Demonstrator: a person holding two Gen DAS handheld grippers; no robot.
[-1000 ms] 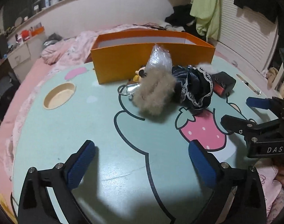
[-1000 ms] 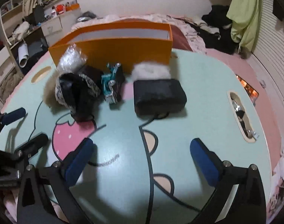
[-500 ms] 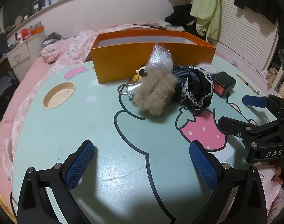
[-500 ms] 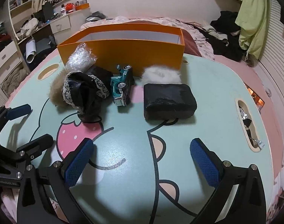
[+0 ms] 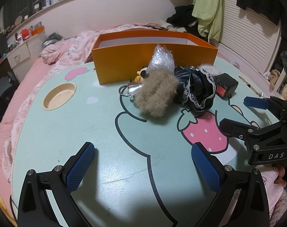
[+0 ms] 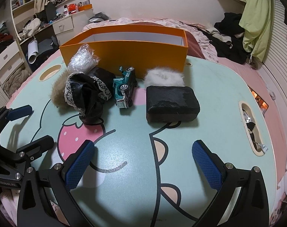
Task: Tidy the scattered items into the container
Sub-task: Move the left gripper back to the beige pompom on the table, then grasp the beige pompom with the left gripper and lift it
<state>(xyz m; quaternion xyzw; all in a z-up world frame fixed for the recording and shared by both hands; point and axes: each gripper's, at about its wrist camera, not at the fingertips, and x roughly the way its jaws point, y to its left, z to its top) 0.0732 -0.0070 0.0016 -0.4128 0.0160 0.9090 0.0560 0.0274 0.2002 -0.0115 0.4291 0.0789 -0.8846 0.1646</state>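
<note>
An orange box [image 5: 152, 66] [image 6: 124, 54] stands open at the far side of the mint table [image 5: 86, 132]. In front of it lie a tan fur piece [image 5: 156, 94], a bubble-wrap bag [image 5: 161, 60] [image 6: 83, 58], black lace-trimmed cloth [image 5: 198, 90] [image 6: 86, 94], a green toy car [image 6: 125, 87], a white fur puff [image 6: 164, 77] and a black block [image 6: 171, 104] [image 5: 225, 85]. My left gripper [image 5: 143, 162] is open and empty, near the front edge. My right gripper [image 6: 143, 160] is also open and empty, well short of the block.
The table has a round cup recess [image 5: 59, 96] at left and a slot [image 6: 252, 128] with small bits at right. Pink bedding [image 5: 67, 47] surrounds the table. Drawers and shelves [image 6: 11, 53] stand at left, hanging clothes [image 6: 256, 19] at right.
Both grippers rose and pulled back slightly, so the items sit lower and a bit farther in view. Nothing on the table moved; both stay open.
</note>
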